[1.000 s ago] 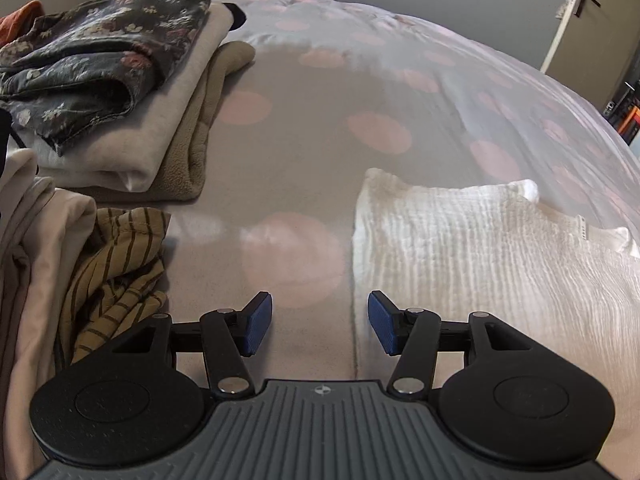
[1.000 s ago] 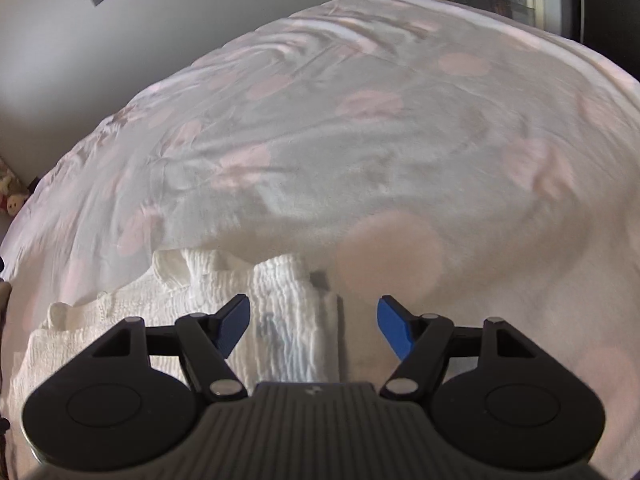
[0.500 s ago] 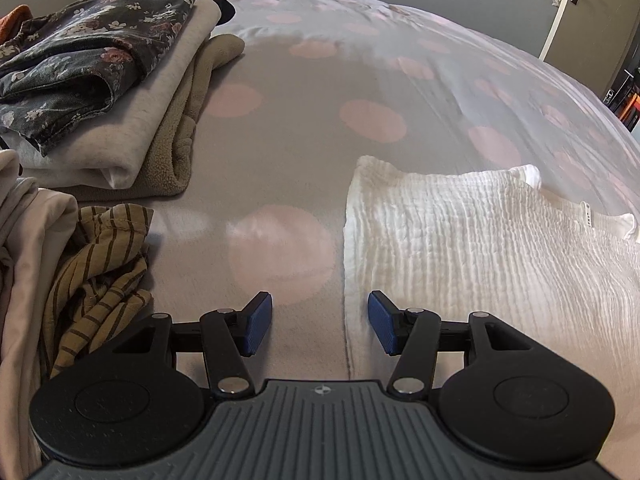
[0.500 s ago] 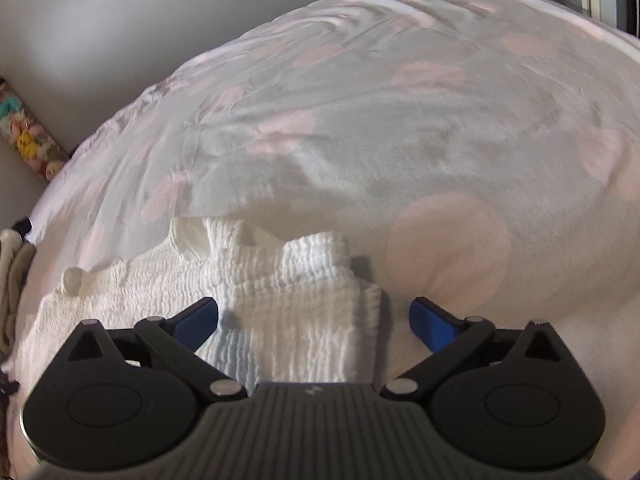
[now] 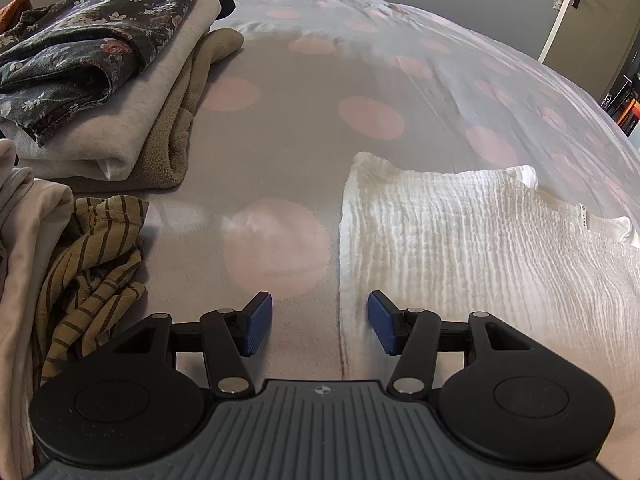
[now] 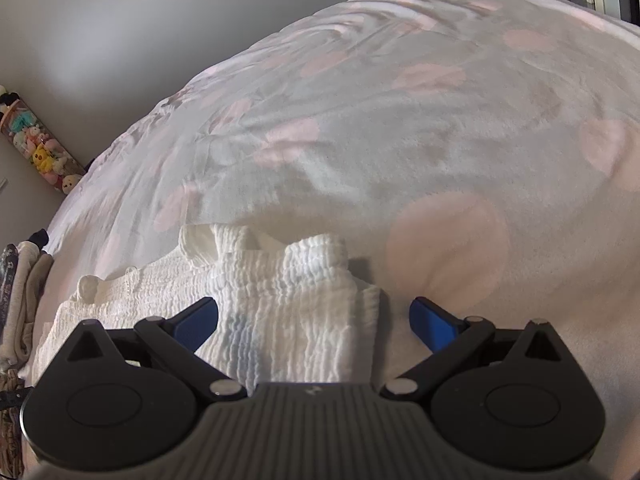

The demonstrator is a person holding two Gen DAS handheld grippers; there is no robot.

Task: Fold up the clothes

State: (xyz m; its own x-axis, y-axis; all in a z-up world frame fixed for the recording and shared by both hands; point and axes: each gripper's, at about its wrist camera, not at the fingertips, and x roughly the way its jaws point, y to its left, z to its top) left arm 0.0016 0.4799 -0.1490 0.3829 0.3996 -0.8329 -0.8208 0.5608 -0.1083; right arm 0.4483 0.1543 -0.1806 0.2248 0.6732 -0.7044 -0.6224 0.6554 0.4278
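Lying flat on the bed cover [image 5: 304,80], which is grey with pink spots, the white crinkled garment [image 5: 460,240] spreads from the middle of the left wrist view out to its right edge. The left gripper [image 5: 320,322] hovers over the garment's near left edge with its blue pads well apart and nothing between them; the left pad [image 5: 256,322] sits above bare cover, while the right one is above the white cloth. A small label [image 5: 582,213] shows near the garment's far right corner.

In the right wrist view the same garment [image 6: 288,308] lies with a folded, bunched end pointing away from the camera. The right gripper [image 6: 314,322] is spread wide around that end, its fingers on either side of the cloth (whether either pad touches the fabric cannot be told), and it grasps nothing.

To the left in the left wrist view stands a stack of folded clothes [image 5: 112,120] with a dark floral piece [image 5: 88,52] on top, and nearer the camera a crumpled striped garment [image 5: 92,276] sits apart from the white one. A tube of soft toys [image 6: 40,152] leans against the wall in the right wrist view.
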